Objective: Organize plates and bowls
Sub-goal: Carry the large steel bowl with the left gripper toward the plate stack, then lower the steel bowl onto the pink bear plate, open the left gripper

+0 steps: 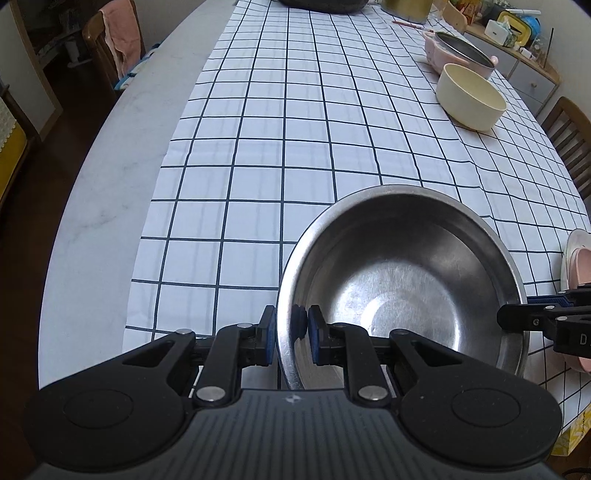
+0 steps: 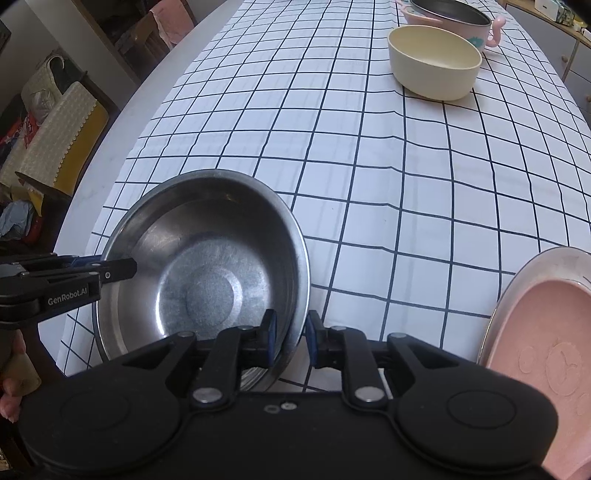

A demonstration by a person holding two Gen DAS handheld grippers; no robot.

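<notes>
Left gripper [image 1: 291, 334]: black two-finger tool with blue pads, clamped on the near-left rim of the steel bowl, one pad outside the wall, the other inside.
Right gripper [image 2: 291, 338]: matching black tool, blue pads straddling the opposite rim of the same bowl; the inner pad lies against the wall, a thin gap shows at the outer pad, so the jaws stand slightly apart around the rim.
Steel bowl [image 1: 402, 280]: round, brushed stainless steel, empty, low over the near end of the checked cloth between the two grippers; whether its base touches the cloth cannot be told.
Checked cloth [image 1: 280, 147]: white with dark grid lines, spread under the steel bowl and running to the far end of the table.
Table [image 1: 110, 155]: pale marble-look oval top, bare to the left of the steel bowl.
Pink plate [image 2: 546, 343]: round matte pink plate, lying in a wider pale dish just right of the steel bowl.
Cream bowl [image 2: 434, 64]: round, straight-walled, empty, well beyond the steel bowl to the right.
Pink pot [image 2: 454, 16]: handled, dark inside, just behind the cream bowl, farthest from the steel bowl.
</notes>
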